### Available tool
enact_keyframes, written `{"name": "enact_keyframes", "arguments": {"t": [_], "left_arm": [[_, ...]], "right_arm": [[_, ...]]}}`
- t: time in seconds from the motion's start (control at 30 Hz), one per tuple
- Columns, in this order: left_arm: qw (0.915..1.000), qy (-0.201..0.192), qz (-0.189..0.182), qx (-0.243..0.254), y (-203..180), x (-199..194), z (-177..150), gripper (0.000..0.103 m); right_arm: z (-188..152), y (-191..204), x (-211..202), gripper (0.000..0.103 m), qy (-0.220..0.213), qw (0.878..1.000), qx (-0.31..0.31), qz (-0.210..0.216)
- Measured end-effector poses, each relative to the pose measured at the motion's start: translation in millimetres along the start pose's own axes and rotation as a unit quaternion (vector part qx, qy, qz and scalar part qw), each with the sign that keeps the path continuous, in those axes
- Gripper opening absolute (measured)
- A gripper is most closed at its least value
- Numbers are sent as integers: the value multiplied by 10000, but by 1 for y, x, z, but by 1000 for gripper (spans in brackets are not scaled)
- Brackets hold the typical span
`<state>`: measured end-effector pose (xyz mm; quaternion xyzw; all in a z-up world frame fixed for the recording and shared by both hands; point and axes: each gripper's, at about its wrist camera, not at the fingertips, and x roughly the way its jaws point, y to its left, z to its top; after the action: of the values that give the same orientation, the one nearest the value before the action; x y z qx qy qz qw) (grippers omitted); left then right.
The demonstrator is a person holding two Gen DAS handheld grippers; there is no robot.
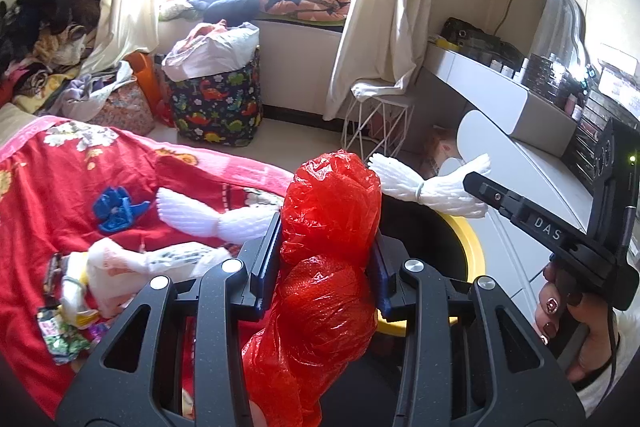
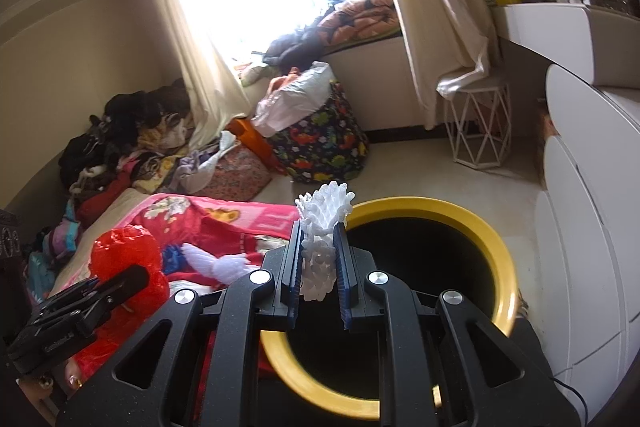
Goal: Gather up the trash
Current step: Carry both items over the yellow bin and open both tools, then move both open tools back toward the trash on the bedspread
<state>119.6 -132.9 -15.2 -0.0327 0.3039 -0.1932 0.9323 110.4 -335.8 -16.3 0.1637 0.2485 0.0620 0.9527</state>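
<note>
Left tongs (image 1: 326, 227) clench red bag (image 1: 332, 211), right tongs (image 2: 318, 259) foam net (image 2: 322, 227): both light, crushable; grip mid-body. Bin (image 2: 496, 247) at 3 o'clock.

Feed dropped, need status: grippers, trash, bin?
Left gripper shut on crumpled red plastic bag. Right gripper shut on white foam net, over yellow-rimmed bin. Nothing blocking.

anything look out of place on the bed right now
Yes. Litter lies loose on the red blanket: a white foam net, a blue plastic piece and a heap of crumpled wrappers near its edge, none of it in the yellow-rimmed bin beside the bed.
</note>
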Motion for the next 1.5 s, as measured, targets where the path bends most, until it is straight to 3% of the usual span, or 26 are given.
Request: {"name": "enact_keyframes", "arguments": {"t": [0.4, 0.93, 1.03, 1.13, 1.2, 1.33, 1.5], "left_arm": [[9990, 282, -276, 193, -25, 46, -4, 31], [9937, 984, -469, 254, -42, 119, -6, 31], [9930, 1052, -482, 222, -42, 125, -4, 38], [9941, 989, -407, 186, -40, 123, -3, 71], [9953, 895, -360, 92, -36, 117, -2, 91], [9965, 762, -284, -173, -25, 104, 2, 92], [9978, 624, -92, -226, -17, 88, 2, 92]], "right_arm": [[1, -40, 6, 15, 208, 9977, 431, -471], [-7, -72, 21, 17, 607, 9923, 747, -780], [-8, -74, 24, 22, 649, 9918, 758, -796], [-9, -77, 26, 42, 678, 9916, 794, -763], [-10, -77, 26, 43, 692, 9914, 780, -786], [-10, -74, 25, 53, 656, 9920, 728, -796], [-8, -66, 24, 57, 592, 9934, 629, -753]]}}
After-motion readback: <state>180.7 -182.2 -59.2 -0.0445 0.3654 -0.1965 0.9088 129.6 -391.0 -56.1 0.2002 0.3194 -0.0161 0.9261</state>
